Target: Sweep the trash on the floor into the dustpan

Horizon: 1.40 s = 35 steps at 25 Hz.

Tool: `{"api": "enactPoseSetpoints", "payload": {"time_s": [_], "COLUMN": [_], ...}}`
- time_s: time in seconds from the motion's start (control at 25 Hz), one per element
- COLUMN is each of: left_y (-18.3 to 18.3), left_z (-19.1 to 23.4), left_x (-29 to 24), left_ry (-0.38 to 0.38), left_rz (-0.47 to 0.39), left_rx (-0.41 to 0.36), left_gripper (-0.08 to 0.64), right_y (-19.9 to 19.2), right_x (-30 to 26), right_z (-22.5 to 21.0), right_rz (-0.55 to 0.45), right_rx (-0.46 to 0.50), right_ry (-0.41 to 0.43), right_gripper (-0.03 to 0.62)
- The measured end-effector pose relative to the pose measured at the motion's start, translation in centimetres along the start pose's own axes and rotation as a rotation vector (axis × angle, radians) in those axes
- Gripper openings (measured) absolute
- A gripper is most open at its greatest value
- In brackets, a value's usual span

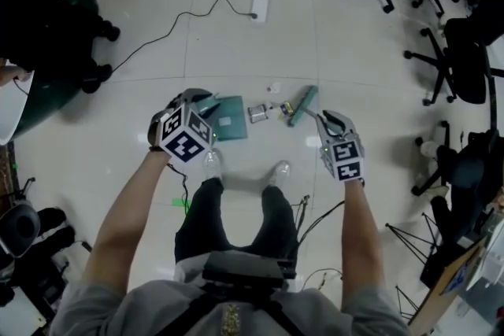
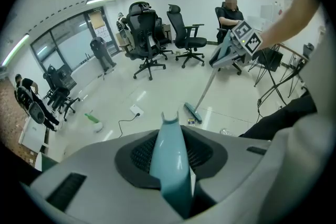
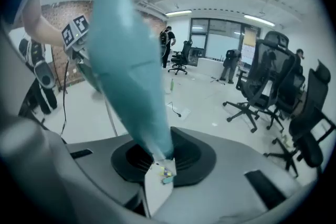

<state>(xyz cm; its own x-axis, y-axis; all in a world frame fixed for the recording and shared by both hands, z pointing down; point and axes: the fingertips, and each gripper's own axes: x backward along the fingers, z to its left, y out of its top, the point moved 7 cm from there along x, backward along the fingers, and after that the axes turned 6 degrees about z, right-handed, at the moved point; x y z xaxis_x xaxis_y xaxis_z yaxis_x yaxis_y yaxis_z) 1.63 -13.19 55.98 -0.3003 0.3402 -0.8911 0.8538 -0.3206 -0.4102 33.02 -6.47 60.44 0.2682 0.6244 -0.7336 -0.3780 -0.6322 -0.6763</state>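
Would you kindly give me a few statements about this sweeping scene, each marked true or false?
1. The left gripper is shut on the dustpan's handle. True.
2. In the head view, the broom head lies to the left of the dustpan. False: it lies to the right.
3. All the trash is inside the dustpan. False: pieces lie on the floor between the dustpan and the broom head.
4. A white power strip lies on the floor beyond the dustpan. True.
5. The right gripper is empty. False: it is shut on the broom's teal handle.
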Motion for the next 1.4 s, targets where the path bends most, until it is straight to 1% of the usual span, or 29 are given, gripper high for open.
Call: {"api": "enactPoseSetpoints", "payload": {"time_s": [0.12,0.32,0.4,0.6,0.76,0.92,1.0,1.08,1.16,1.32,1.4], "left_y": [0.5,2.1,2.6,1.7,0.5,-0.4,-1.2,-2.3,-3.1,-3.3,-3.4], "left_z": [0.0,-0.1,-0.3,-0.6,-0.6,-0.5,-0.2,0.0,0.1,1.1,2.0], "left_x": [-0.4,0.3,0.5,0.8,1.1,1.3,1.3,1.6,2.0,3.1,3.2], "left_ry": [0.003,0.013,0.013,0.009,0.0,-0.004,-0.013,-0.025,-0.033,-0.047,-0.053], "left_rz": [0.011,0.036,0.036,0.036,0.025,0.009,-0.001,-0.001,0.003,-0.014,-0.021], "left_rx": [-0.002,-0.012,-0.015,-0.009,-0.003,0.001,0.001,0.014,0.027,0.016,0.02], "left_gripper": [0.118,0.12,0.12,0.12,0.12,0.12,0.12,0.118,0.117,0.117,0.117], "right_y": [0.1,1.8,2.6,5.2,7.1,9.4,10.7,11.7,12.7,14.8,15.7], "right_x": [-0.4,-0.2,-0.2,-1.5,-2.3,-1.9,-1.7,-1.3,-0.4,1.3,2.3], "right_z": [0.2,1.2,2.2,6.9,10.0,13.1,14.2,14.8,14.5,13.2,12.3], "right_rz": [-0.05,-0.123,-0.148,-0.196,-0.233,-0.245,-0.25,-0.252,-0.258,-0.276,-0.277], "right_rx": [-0.115,-0.222,-0.249,-0.251,-0.271,-0.234,-0.209,-0.195,-0.187,-0.143,-0.123], "right_ry": [0.019,0.079,0.107,0.207,0.299,0.429,0.462,0.459,0.441,0.394,0.351], "right_gripper": [0.068,0.069,0.072,0.075,0.075,0.075,0.07,0.055,0.052,0.052,0.052]}}
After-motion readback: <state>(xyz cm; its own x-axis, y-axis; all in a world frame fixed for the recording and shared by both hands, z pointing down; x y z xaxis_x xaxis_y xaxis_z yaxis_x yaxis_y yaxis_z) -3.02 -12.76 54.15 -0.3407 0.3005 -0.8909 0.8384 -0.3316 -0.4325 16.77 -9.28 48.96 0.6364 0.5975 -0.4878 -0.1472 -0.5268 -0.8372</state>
